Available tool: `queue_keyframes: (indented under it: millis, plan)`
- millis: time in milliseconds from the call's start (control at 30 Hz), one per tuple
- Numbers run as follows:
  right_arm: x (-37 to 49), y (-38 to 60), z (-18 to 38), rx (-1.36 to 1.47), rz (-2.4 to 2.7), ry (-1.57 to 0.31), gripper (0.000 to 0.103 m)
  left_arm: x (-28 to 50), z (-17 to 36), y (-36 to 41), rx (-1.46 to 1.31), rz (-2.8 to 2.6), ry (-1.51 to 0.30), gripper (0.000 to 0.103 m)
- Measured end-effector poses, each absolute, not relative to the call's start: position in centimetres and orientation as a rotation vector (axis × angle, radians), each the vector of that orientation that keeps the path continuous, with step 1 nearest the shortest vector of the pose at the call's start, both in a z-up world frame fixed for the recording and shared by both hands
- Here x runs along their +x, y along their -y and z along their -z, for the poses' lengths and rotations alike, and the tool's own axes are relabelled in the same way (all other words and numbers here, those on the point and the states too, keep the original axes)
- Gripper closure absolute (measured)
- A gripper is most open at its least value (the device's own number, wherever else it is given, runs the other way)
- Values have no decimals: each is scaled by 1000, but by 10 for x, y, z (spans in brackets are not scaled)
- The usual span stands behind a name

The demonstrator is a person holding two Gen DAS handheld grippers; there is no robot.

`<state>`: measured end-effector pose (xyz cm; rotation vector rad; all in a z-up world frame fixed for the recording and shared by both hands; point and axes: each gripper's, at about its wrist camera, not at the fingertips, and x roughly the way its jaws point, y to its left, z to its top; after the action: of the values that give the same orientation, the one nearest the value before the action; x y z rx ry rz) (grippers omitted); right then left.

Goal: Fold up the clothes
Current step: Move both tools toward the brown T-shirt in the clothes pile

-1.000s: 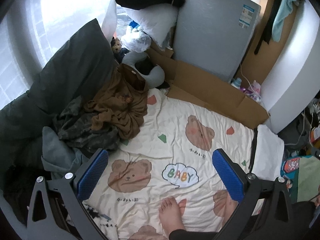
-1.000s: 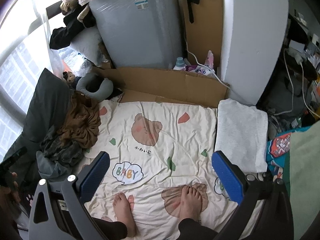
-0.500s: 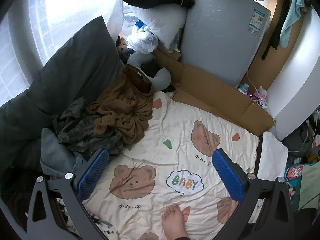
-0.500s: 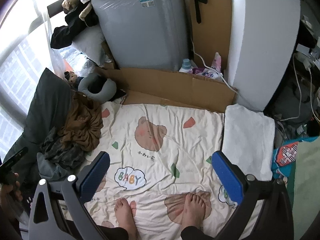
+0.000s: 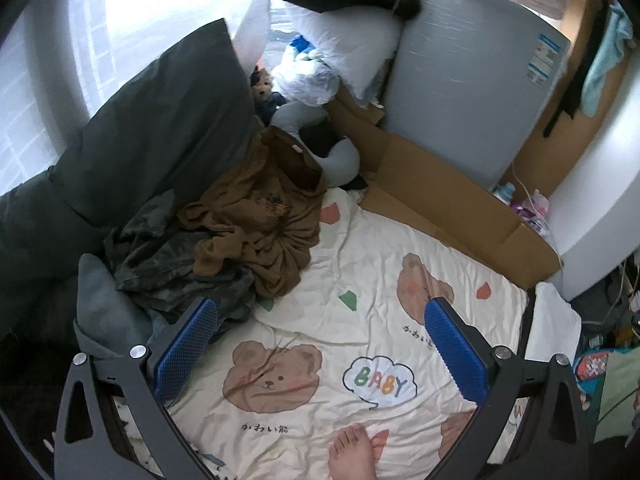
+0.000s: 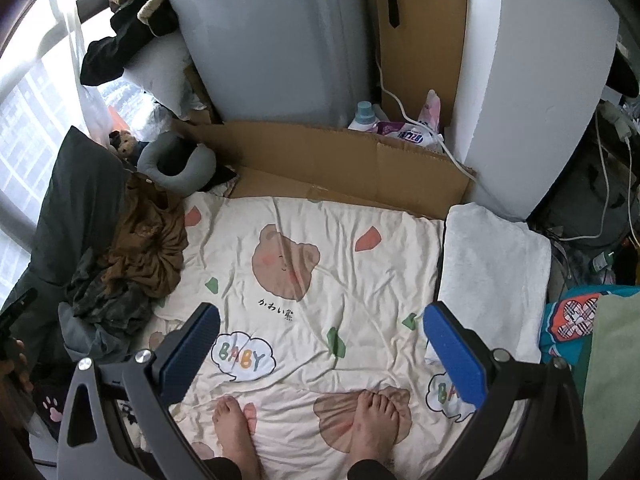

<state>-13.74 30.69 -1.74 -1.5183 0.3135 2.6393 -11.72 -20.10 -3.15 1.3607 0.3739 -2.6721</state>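
Observation:
A crumpled brown garment (image 5: 260,220) lies on the left edge of the cream bear-print blanket (image 5: 360,320); it also shows in the right wrist view (image 6: 148,248). A dark camouflage garment (image 5: 172,268) lies bunched beside it, also seen in the right wrist view (image 6: 108,300), next to a grey-blue one (image 5: 104,312). My left gripper (image 5: 320,344) is open and empty, high above the blanket, right of the pile. My right gripper (image 6: 320,344) is open and empty above the blanket's middle.
The person's bare feet (image 6: 372,420) stand on the blanket. A dark pillow (image 5: 152,128) leans at the left. A cardboard sheet (image 6: 340,168), a grey appliance (image 6: 272,40), a neck pillow (image 6: 176,160) and a folded white towel (image 6: 496,272) border the blanket.
Both grippers have moved forward and left, so the clothes pile looks closer in the left wrist view. The jaws stay open.

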Motion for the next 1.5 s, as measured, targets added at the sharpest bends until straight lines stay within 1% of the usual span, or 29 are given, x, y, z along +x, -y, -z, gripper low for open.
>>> queue_keyframes:
  millis: [667,1133,1500]
  plan:
    - [-197,-319,55,-1513,-2638,-214,0,-157,78,231,1339,2602,-402,0]
    - [-222,-311,91,-1469,-2779,-185,0,-190,111,239,1273,2633,-418,0]
    - [-229,-309,143,-1463,-2848,-121,0,-205,173,257,1268,2584,-416,0]
